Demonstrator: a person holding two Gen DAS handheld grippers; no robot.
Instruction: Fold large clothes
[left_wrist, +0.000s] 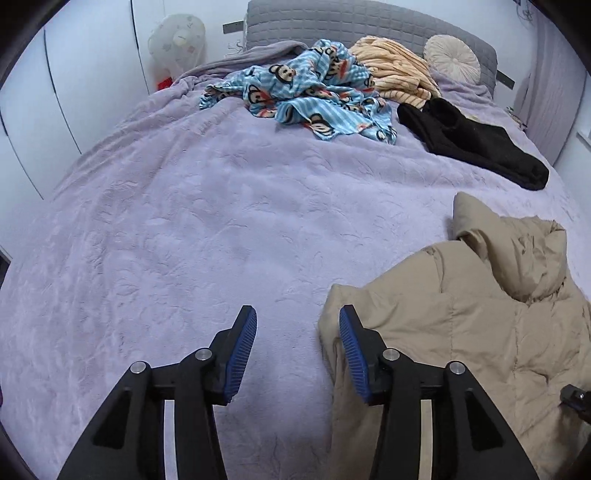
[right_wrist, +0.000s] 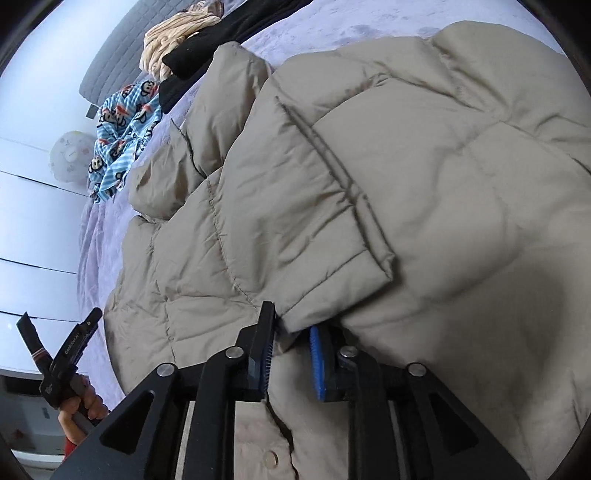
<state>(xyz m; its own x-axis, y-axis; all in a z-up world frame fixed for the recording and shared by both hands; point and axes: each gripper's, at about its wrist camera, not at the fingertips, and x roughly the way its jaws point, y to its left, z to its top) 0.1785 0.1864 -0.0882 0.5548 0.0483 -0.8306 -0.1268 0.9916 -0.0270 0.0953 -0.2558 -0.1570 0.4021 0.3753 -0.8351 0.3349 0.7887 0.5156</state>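
Right wrist view: the right claw (right_wrist: 291, 354) grips the sleeve cuff (right_wrist: 332, 266) of the beige jacket (right_wrist: 443, 147), whose sleeve runs away from it; the left claw (left_wrist: 297, 354), open and empty, hangs just beside the jacket's edge.

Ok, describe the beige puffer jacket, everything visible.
The beige puffer jacket is quilted, matte and puffy, with stitched panels, a hood bunched toward the headboard and a snap button near the hem. It lies crumpled on the lilac bedspread. A sleeve cuff sits between the right gripper's jaws; the left gripper hangs empty beside it.
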